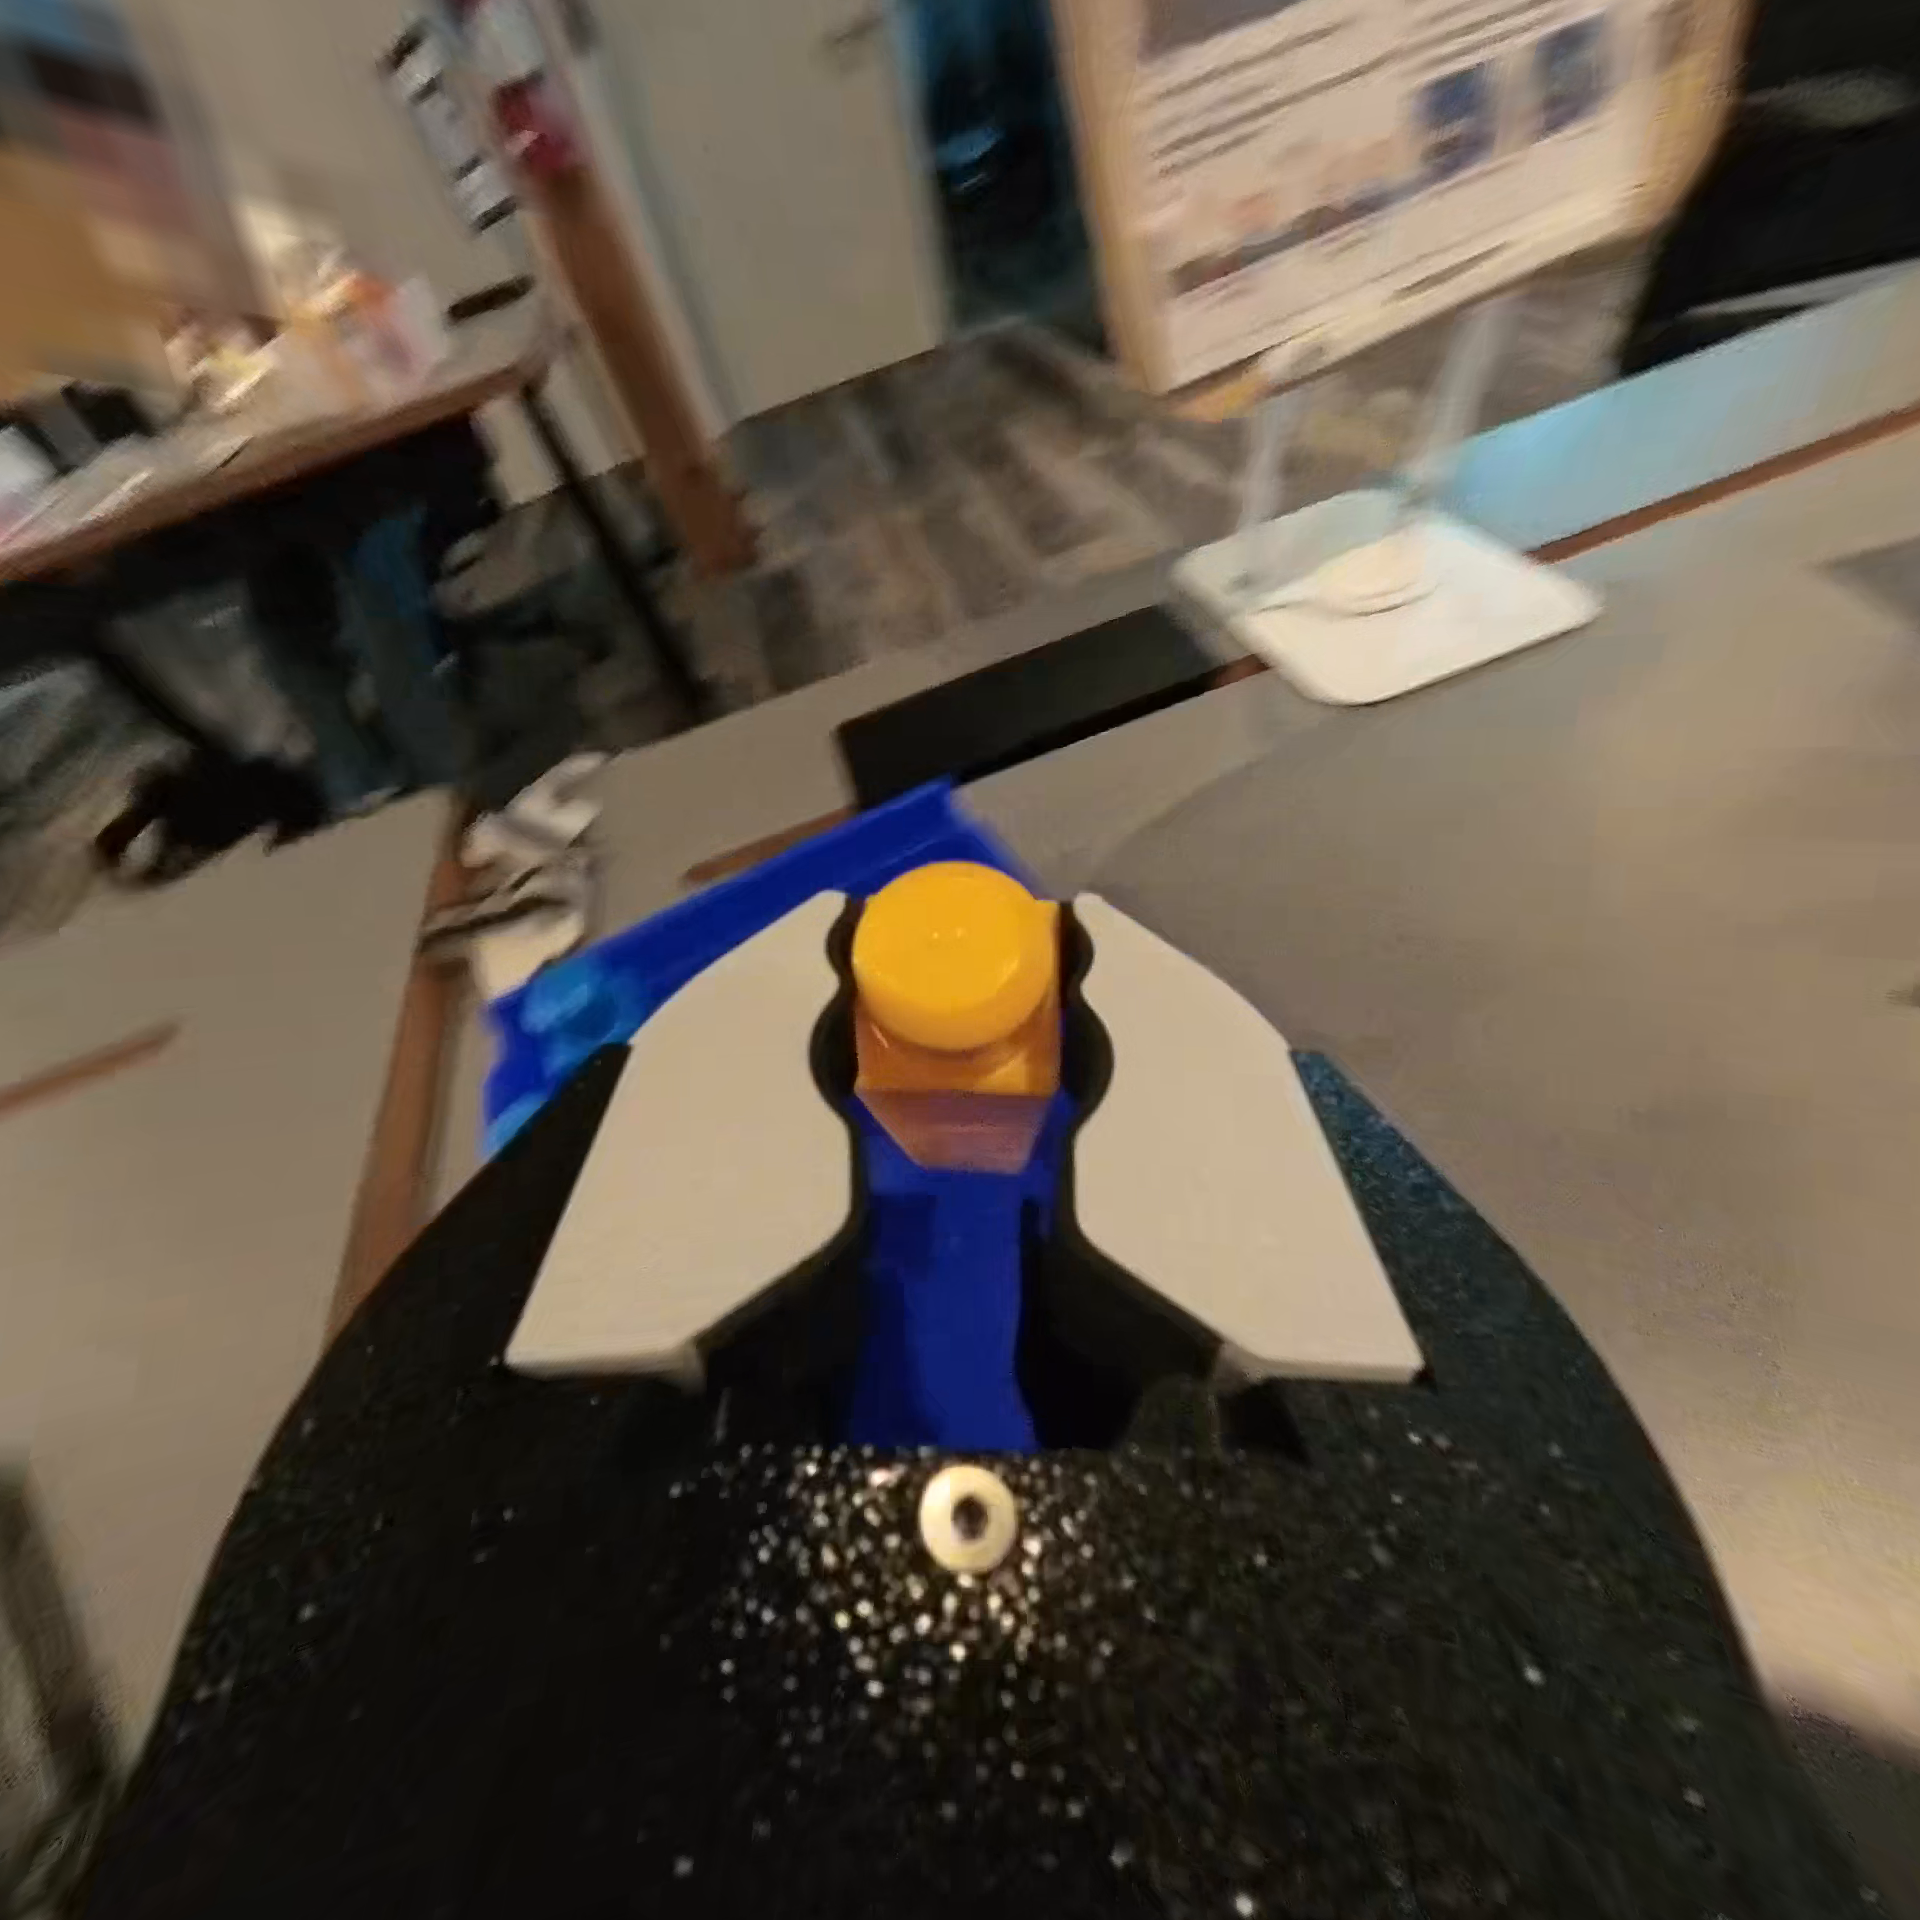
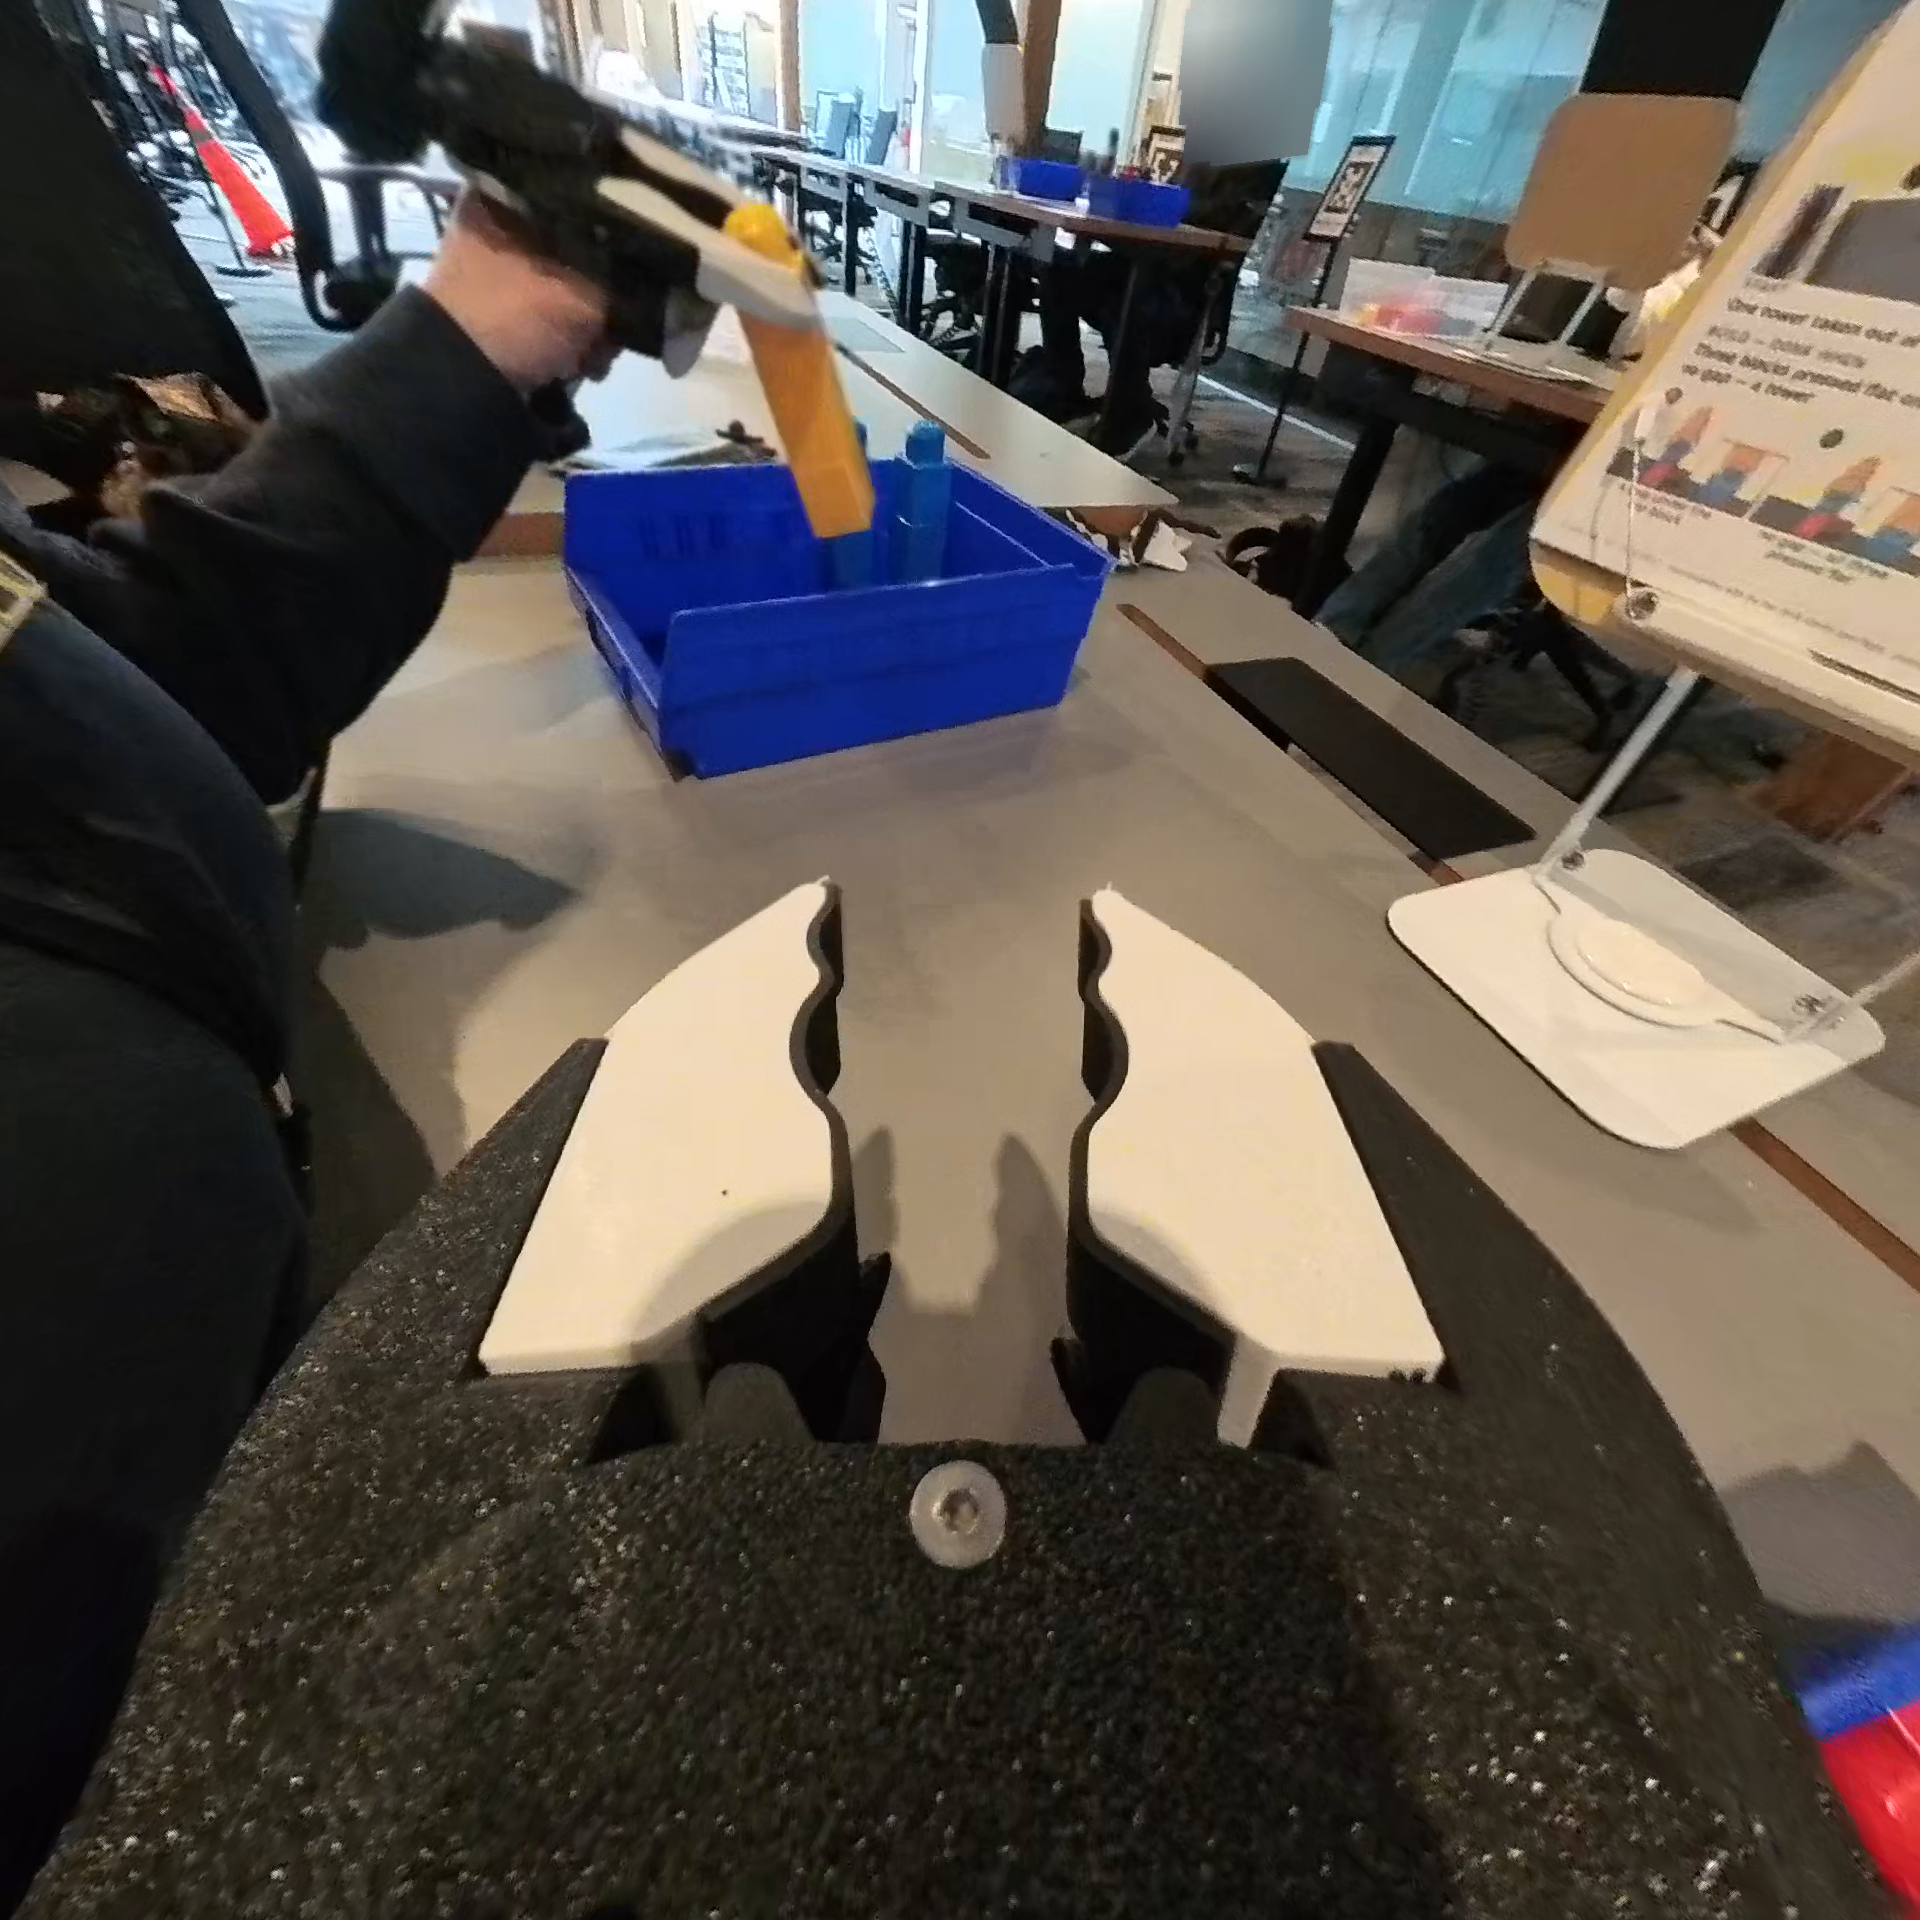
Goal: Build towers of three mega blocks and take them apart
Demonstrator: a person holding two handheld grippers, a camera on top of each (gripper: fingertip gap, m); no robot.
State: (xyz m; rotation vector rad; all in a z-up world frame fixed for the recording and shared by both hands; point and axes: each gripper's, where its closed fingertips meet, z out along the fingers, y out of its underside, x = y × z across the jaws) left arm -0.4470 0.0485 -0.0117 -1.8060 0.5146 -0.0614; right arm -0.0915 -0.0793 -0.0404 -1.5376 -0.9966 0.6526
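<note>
A yellow tower is clamped by the left hand-held gripper above the blue bin, seemingly being lifted out for dismantling. The right hand-held gripper, gaping and empty near the bin, will likely be needed to grasp a block for pulling apart

Glossy smooth plastic yellow tower; glossy plastic blue bin. Left gripper and right gripper: rough speckled black bodies, smooth matt white fingers. Matt grey table. Clear acrylic sign stand.
</note>
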